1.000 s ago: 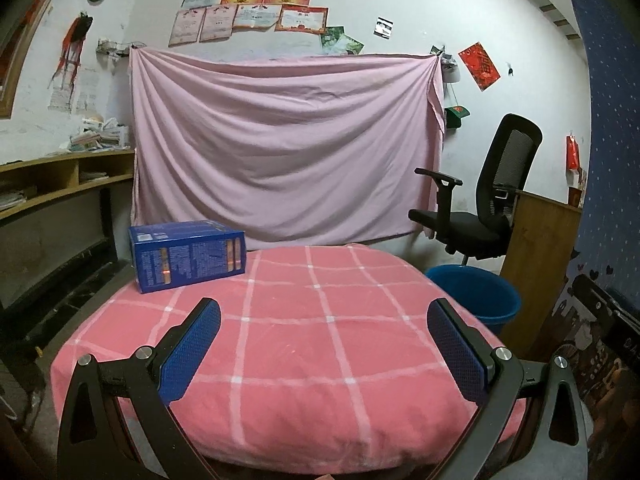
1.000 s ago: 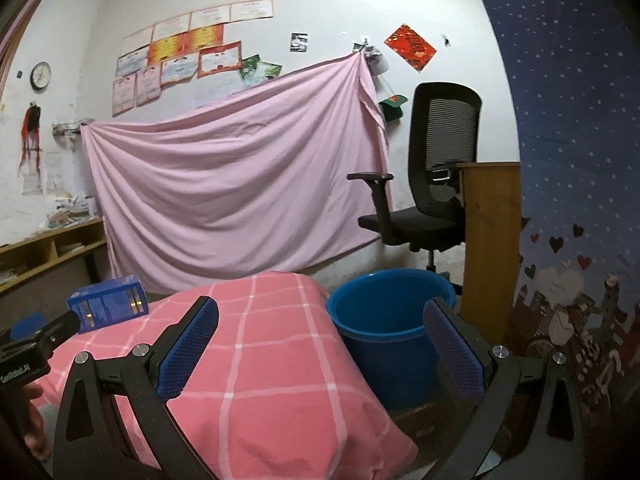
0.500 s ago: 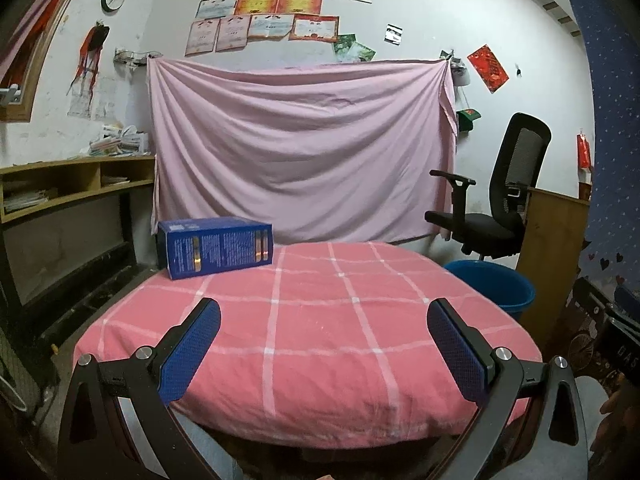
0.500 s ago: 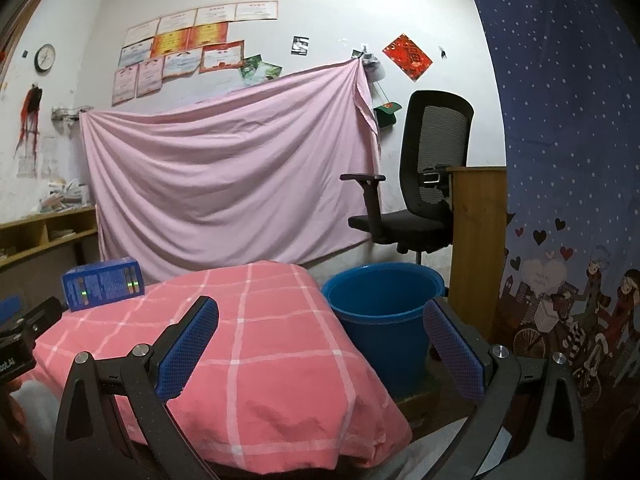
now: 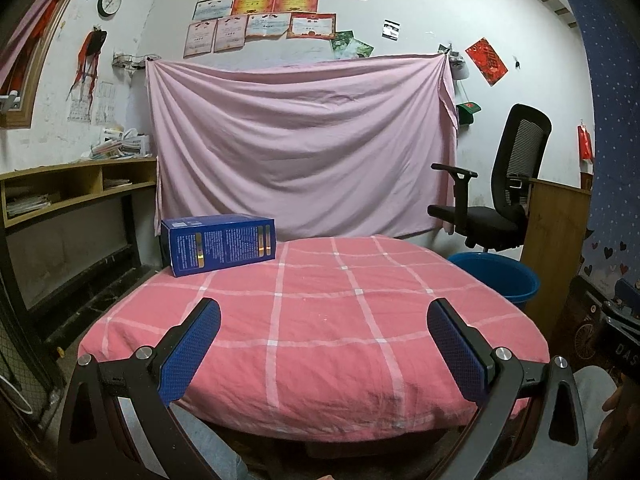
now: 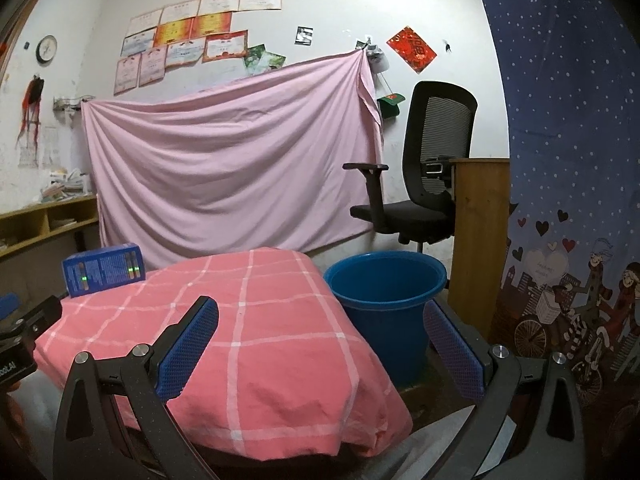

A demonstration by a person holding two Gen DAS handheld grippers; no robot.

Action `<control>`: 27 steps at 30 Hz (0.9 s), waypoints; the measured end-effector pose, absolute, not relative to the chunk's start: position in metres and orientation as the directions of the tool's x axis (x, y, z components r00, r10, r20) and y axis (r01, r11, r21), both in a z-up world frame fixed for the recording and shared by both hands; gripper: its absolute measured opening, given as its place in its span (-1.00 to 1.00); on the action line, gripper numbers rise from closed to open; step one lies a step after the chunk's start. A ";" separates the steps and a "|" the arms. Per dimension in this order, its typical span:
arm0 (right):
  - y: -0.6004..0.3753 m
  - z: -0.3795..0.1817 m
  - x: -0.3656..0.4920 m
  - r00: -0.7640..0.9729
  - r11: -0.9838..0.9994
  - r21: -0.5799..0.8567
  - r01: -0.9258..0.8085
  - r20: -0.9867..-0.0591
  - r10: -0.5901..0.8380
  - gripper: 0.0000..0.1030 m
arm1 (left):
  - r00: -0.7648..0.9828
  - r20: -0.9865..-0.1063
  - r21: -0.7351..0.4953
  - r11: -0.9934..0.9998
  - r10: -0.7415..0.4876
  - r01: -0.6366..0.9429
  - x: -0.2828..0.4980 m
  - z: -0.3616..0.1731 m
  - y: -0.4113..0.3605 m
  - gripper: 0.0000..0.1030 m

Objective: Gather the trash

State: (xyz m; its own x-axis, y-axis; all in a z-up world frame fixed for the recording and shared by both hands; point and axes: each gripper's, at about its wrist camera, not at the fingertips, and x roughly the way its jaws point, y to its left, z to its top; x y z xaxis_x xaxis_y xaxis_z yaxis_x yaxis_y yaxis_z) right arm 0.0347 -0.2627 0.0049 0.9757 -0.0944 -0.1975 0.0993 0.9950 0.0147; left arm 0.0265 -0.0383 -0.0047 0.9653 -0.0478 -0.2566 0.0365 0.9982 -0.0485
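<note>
A dark blue carton (image 5: 219, 243) lies on its long side at the far left corner of the table under a pink checked cloth (image 5: 320, 320); the right wrist view shows the carton (image 6: 103, 275) too. A blue bucket (image 6: 386, 300) stands on the floor just right of the table; its rim (image 5: 494, 276) peeks past the cloth. My left gripper (image 5: 323, 320) is open, low before the table's near edge, well short of the carton. My right gripper (image 6: 320, 322) is open, over the table's right corner beside the bucket. Nothing is held.
A black office chair (image 5: 500, 200) and a wooden cabinet (image 5: 556, 248) stand behind the bucket. A pink sheet (image 5: 300, 152) hangs on the back wall. Wooden shelves (image 5: 72, 192) with papers run along the left wall. A blue patterned curtain (image 6: 568, 160) hangs on the right.
Both grippers have drawn back and dropped lower, so the table top looks flatter and farther. The carton and bucket have not moved. Both grippers stay open.
</note>
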 end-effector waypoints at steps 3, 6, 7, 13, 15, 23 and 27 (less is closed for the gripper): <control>-0.262 0.005 0.035 0.976 0.995 0.011 0.097 -0.199 -0.093 1.00 | 0.966 -0.255 -0.048 0.998 -0.047 0.036 0.026 -0.005 -0.038 0.97; -0.262 0.004 0.034 0.976 0.995 0.009 0.095 -0.198 -0.091 1.00 | 0.966 -0.254 -0.048 0.998 -0.046 0.035 0.026 -0.005 -0.039 0.97; -0.262 0.004 0.034 0.976 0.996 0.008 0.094 -0.197 -0.090 1.00 | 0.966 -0.254 -0.048 0.998 -0.046 0.035 0.026 -0.005 -0.038 0.97; -0.263 0.004 0.035 0.977 0.996 0.009 0.092 -0.196 -0.089 1.00 | 0.967 -0.252 -0.045 0.998 -0.046 0.036 0.026 -0.006 -0.041 0.97; -0.263 0.004 0.035 0.976 0.996 0.008 0.092 -0.197 -0.089 1.00 | 0.967 -0.250 -0.044 0.998 -0.044 0.034 0.024 -0.006 -0.042 0.97; -0.262 0.005 0.034 0.978 0.996 0.009 0.088 -0.191 -0.085 1.00 | 0.967 -0.249 -0.043 0.999 -0.043 0.033 0.023 -0.007 -0.044 0.97; -0.262 0.005 0.034 0.978 0.996 0.009 0.088 -0.191 -0.085 1.00 | 0.967 -0.249 -0.043 0.999 -0.042 0.033 0.023 -0.007 -0.044 0.97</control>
